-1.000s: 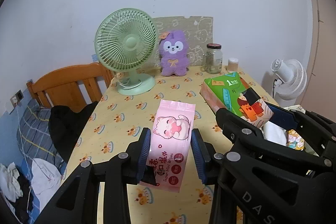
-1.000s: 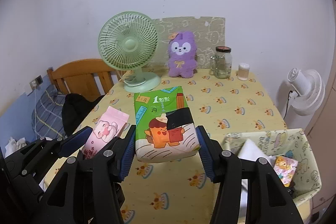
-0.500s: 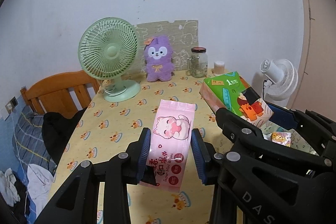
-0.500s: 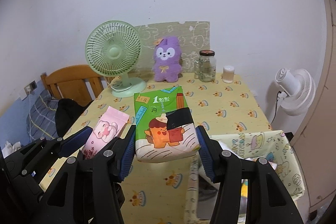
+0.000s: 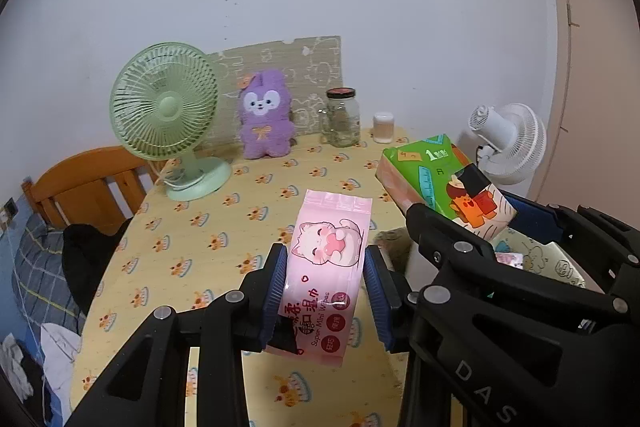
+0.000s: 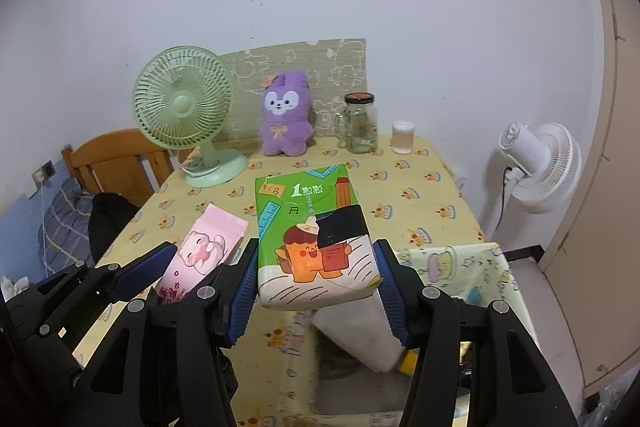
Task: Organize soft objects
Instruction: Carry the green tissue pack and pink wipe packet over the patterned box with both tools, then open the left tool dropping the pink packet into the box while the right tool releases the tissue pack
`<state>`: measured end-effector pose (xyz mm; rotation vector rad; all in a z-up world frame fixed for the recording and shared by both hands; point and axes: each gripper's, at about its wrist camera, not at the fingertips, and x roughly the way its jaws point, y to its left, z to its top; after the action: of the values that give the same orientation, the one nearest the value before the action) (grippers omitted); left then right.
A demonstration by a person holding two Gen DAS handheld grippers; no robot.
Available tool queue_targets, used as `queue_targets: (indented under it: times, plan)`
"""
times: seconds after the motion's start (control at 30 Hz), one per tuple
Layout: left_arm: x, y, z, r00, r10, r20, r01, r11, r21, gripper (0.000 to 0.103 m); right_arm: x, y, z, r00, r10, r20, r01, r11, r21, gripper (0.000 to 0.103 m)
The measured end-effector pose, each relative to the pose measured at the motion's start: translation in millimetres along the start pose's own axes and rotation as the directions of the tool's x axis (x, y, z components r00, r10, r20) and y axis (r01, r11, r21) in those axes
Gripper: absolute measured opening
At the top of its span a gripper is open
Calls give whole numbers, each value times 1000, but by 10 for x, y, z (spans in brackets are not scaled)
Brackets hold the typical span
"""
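My left gripper (image 5: pixel 326 285) is shut on a pink wet-wipes pack (image 5: pixel 326 267) with a cartoon cat, held above the yellow tablecloth (image 5: pixel 192 251). To its right my right gripper (image 6: pixel 316 291) is shut on a green tissue pack (image 6: pixel 312 239) with an orange cartoon figure; the same green tissue pack (image 5: pixel 444 179) shows at the right of the left wrist view. Both packs hang near the table's right edge, by a fabric storage bin (image 6: pixel 464 267) with a white pack (image 6: pixel 360 331) inside. A purple plush bunny (image 6: pixel 286 119) sits at the back of the table.
A green desk fan (image 6: pixel 184 107) stands back left, a glass jar (image 6: pixel 360 125) and a small white cup (image 6: pixel 402 137) back right. A white floor fan (image 6: pixel 540 163) stands right of the table. A wooden chair (image 6: pixel 112 159) with dark clothing is at the left.
Both grippers have carried their packs to the right: the table scene has slid left, and the fabric bin now lies below the right gripper. Neither grip has changed.
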<state>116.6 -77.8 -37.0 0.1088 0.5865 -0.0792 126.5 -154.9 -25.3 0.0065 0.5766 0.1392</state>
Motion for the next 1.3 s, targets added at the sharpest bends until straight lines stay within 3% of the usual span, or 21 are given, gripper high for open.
queue_targets:
  times: [0.8,1.3]
  plan:
    - [191,-742,44,993,-115,-23,116,989,87,40,-33,-753,-133,994,-104,-9,105,991,83,58]
    - [427,-1096,-37,977,-192,-89,203,970,136,41,50,-1113,-338,987,-150,-60,157,978,140,58]
